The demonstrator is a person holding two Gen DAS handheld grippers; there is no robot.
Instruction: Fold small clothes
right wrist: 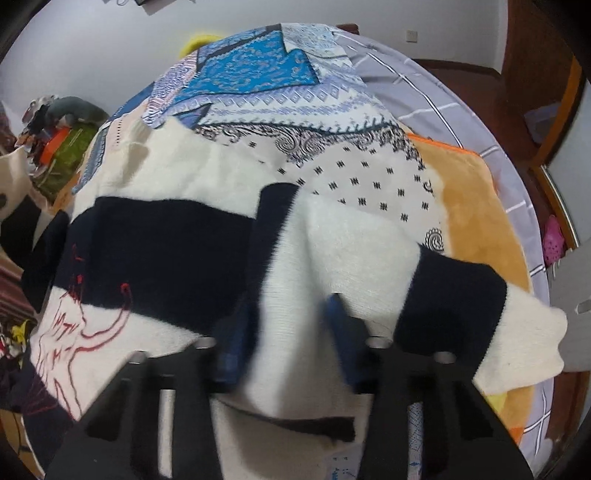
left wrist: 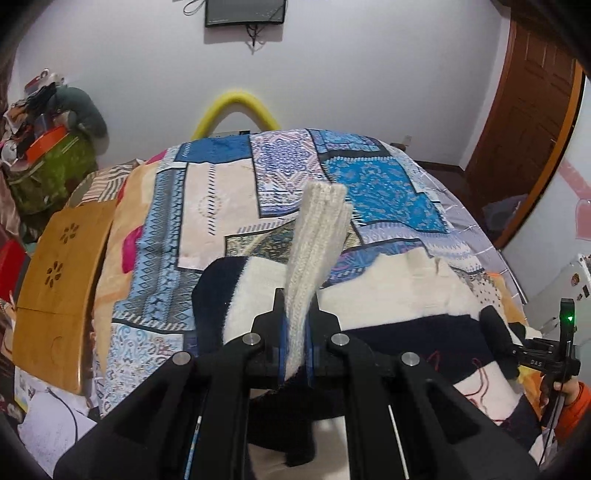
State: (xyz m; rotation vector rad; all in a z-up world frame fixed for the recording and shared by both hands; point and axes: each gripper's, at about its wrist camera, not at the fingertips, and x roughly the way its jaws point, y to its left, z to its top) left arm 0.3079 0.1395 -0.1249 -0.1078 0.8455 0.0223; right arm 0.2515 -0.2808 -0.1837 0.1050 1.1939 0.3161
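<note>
Left hand-held gripper (left wrist: 295,299) is clamped on the ribbed cream cuff (left wrist: 317,236) of a knitted sweater (left wrist: 388,295), and the cuff stands up and away from the fingers, its long axis running toward the far wall. Right hand-held gripper (right wrist: 295,310) has its blue-padded fingers (right wrist: 341,325) astride a raised fold of the same cream and navy sweater (right wrist: 207,206); whether the pads press the cloth is blurred. The sweater lies spread across a bed covered by a blue patterned quilt (left wrist: 229,206), its sleeve (right wrist: 454,306) reaching toward the orange blanket (right wrist: 469,206) on the right. Left of the quilt sits a wooden board (left wrist: 62,280), with a cluttered green bag (left wrist: 51,166) beyond it. A monitor (left wrist: 245,13) hangs on the white wall.
</note>
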